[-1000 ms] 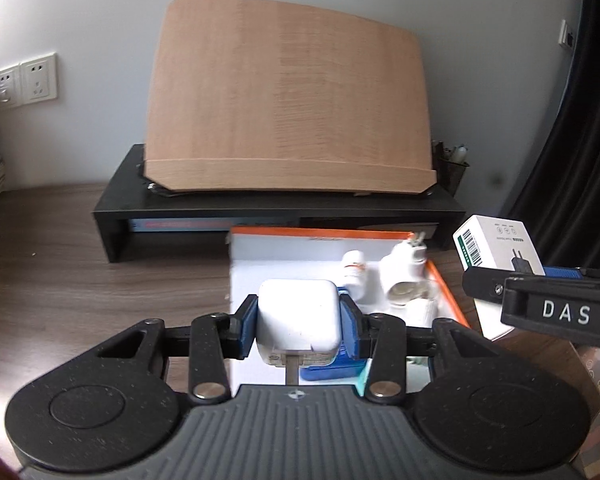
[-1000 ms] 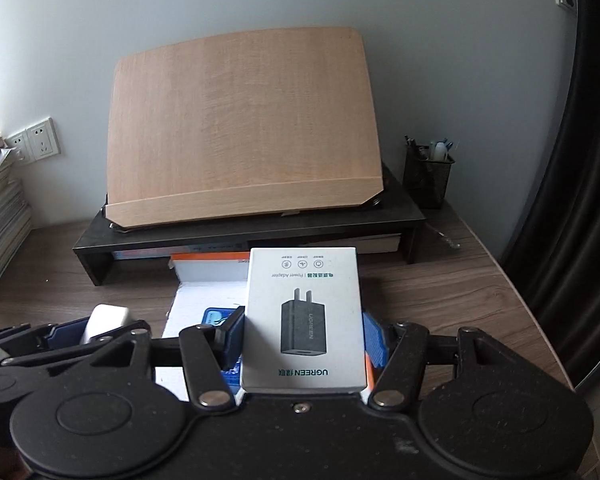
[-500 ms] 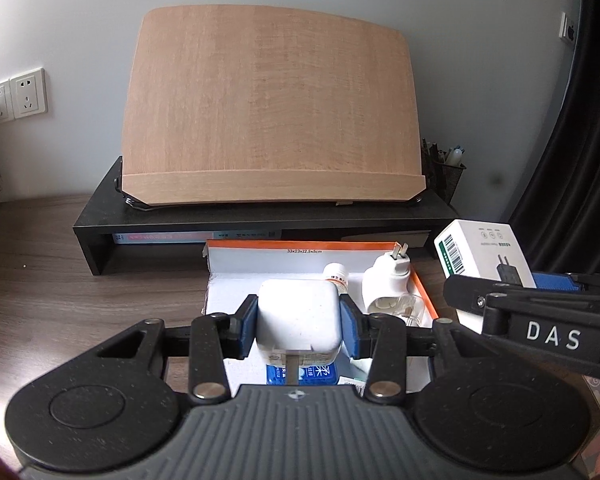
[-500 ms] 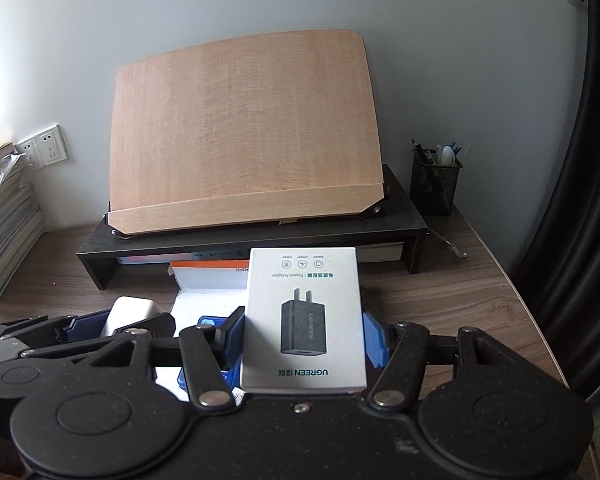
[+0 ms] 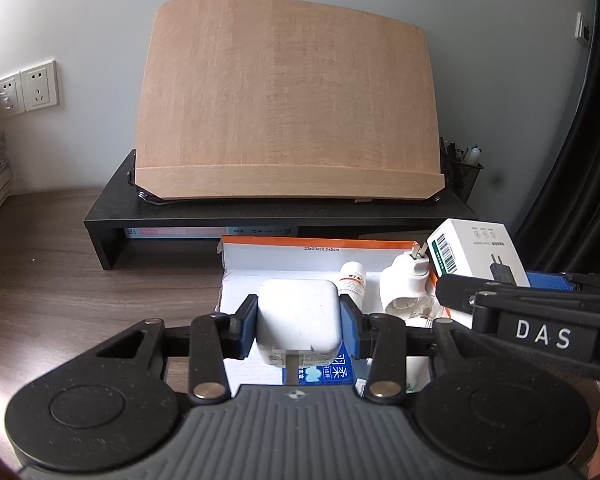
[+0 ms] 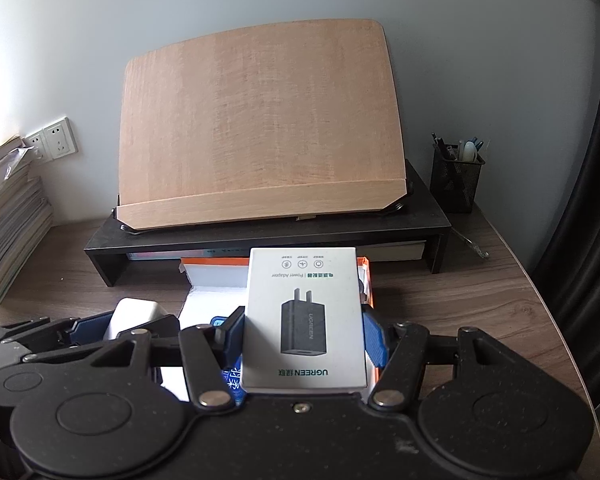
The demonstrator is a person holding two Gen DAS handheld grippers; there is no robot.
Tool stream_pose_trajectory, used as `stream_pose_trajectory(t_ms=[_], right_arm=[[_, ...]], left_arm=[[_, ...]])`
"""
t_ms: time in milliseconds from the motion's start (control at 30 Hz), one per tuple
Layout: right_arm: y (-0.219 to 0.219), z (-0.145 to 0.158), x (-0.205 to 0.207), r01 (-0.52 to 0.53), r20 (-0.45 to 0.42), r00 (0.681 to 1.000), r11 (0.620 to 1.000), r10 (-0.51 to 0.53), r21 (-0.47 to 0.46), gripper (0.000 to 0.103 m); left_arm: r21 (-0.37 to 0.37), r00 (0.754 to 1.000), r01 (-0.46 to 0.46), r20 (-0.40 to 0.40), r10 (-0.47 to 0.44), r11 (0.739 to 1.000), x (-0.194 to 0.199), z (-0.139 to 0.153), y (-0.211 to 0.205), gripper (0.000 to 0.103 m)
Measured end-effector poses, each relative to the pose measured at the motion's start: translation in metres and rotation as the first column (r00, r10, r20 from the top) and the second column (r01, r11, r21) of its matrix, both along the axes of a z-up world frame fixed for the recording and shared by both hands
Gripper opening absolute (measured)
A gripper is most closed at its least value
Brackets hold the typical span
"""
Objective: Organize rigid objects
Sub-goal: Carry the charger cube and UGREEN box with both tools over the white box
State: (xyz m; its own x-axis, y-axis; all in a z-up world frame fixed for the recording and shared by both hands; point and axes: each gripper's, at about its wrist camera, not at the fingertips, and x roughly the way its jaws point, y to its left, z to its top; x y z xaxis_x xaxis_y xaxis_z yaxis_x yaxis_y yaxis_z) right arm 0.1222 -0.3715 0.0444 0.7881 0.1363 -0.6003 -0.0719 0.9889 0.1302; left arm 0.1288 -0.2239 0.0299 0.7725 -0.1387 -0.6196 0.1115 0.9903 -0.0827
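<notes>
Left gripper (image 5: 299, 322) clamps white charger (image 5: 298, 322), right gripper (image 6: 303, 340) clamps charger box (image 6: 303, 320), above orange-rimmed box (image 5: 320, 245) holding bottle (image 5: 351, 283)

the left gripper (image 5: 299, 322) points downward with its blue pads pressed on a white charger (image 5: 298, 326). just beside it, the right gripper (image 6: 303, 334) tilts down too, clamped on a white adapter box (image 6: 304, 316).

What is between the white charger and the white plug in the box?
A small white bottle stands between the charger and the plug, seen in the left wrist view.
</notes>
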Motion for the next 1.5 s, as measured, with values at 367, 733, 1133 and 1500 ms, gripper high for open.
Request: stream_pose_trajectory(t_ms=[367,733,1133,1500], right_arm=[[0.0,-0.003,0.004,0.008,-0.013,1.0,1.0,-0.008,-0.001,0.071],[0.001,-0.008,0.011,0.002,-0.031,1.0,1.0,-0.002,-0.002,0.071],[0.003,-0.013,0.019,-0.013,-0.046,0.999,1.0,0.013,-0.005,0.071],[0.006,-0.019,0.028,-0.03,-0.067,0.997,0.999,0.029,-0.014,0.071]], left_arm=[[-0.005,1.0,-0.001,-0.012,0.001,1.0,0.003,-0.003,0.001,0.043],[-0.006,1.0,-0.001,-0.027,0.0,1.0,0.004,-0.007,0.002,0.043],[-0.005,0.999,-0.011,-0.042,0.01,1.0,0.008,-0.011,0.003,0.043],[-0.004,0.998,-0.006,-0.068,0.005,1.0,0.01,-0.017,0.004,0.043]])
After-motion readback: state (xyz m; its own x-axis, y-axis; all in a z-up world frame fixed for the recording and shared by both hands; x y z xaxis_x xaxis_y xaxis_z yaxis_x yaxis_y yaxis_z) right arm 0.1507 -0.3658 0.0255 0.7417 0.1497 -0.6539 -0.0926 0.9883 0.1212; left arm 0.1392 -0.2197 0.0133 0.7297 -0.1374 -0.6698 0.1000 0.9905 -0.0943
